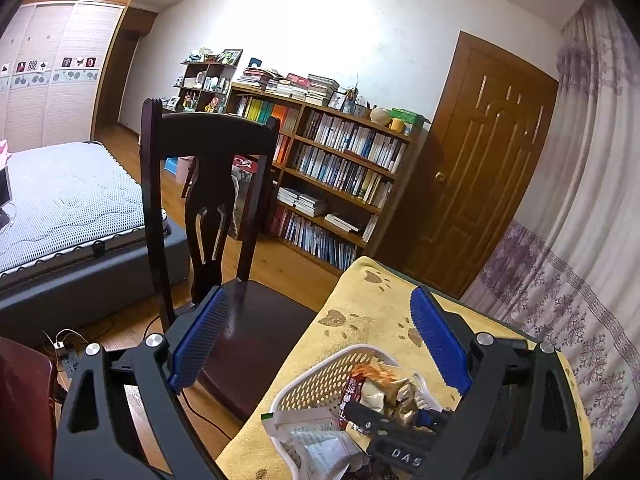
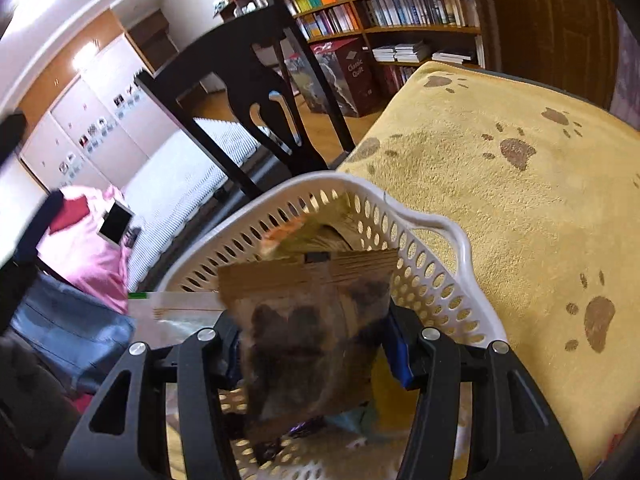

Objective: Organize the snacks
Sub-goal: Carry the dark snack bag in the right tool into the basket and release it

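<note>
The right gripper (image 2: 316,340) pinches a brown snack pouch (image 2: 312,320) over the white basket (image 2: 436,224), probably to drop it in; the left gripper (image 1: 320,344) waits with fingers spread.

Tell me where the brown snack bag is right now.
In the right wrist view, the brown snack bag is clamped in the right gripper, held over the white basket on the yellow paw-print blanket.

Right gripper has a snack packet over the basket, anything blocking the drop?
Nothing visible does. The right gripper holds the brown snack packet directly above the white perforated basket, whose top is open; other packets already lie inside.
</note>
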`<state>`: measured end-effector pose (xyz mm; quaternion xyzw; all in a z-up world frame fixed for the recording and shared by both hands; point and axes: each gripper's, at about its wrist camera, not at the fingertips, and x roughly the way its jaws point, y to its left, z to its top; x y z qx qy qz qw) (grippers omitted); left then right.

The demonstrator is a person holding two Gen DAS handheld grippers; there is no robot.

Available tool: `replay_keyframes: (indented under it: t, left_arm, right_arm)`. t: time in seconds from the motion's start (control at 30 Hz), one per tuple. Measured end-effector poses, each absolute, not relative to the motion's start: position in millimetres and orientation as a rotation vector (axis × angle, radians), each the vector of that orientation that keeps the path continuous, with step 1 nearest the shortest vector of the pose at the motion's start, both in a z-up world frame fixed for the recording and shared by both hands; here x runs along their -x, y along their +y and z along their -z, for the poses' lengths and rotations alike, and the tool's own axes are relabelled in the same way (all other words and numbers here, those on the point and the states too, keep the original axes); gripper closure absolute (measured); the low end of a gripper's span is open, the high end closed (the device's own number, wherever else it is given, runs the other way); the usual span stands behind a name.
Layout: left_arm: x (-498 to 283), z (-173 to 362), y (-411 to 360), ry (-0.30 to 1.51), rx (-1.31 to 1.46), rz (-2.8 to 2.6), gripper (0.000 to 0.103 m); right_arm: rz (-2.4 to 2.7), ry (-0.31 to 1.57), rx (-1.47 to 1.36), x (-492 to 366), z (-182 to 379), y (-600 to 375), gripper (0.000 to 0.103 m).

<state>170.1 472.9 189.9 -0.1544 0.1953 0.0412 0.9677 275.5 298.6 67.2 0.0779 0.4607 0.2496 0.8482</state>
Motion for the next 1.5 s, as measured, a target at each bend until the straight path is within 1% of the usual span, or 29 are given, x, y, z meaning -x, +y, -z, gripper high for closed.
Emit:
replay_keyframes:
  t: [0.17, 0.23, 0.27, 0.5, 0.83, 1.03, 1.27, 1.5]
  left_arm:
    - [-169, -188, 475, 0.396, 0.325, -0.09, 0.01]
    - [-170, -189, 476, 0.395, 0.325, -0.091, 0.01]
    - [-169, -189, 475, 0.394, 0.326, -0.089, 0.01]
    - [-169, -191, 473, 0.391, 0.32, -0.08, 0.01]
    - [-166, -193, 469, 0.388, 0.314, -0.068, 0.01]
    - [-165, -196, 464, 0.387, 0.302, -0.055, 0.01]
    - [-164, -198, 465, 0.391, 0.316, -0.064, 0.01]
    - [-165, -199, 462, 0.391, 0.304, -0.055, 0.01]
  right_arm:
    - [-0.528, 0.911, -0.127, -264, -83, 296, 0.048]
    - [-0.535, 0.882, -0.135, -259, -93, 291, 0.046]
    - [-0.536, 0.864, -0.141, -256, -98, 288, 0.043]
    - [-0.523, 0.82, -0.18, -243, -114, 271, 0.042]
    - [-0.497, 0.795, -0.218, -224, -117, 249, 0.042]
    - [-0.483, 0.822, -0.201, -222, -108, 250, 0.042]
    - [-0.45, 0.849, -0.082, -224, -93, 268, 0.042]
    - [-0.327, 0.829, -0.05, -228, -94, 251, 0.042]
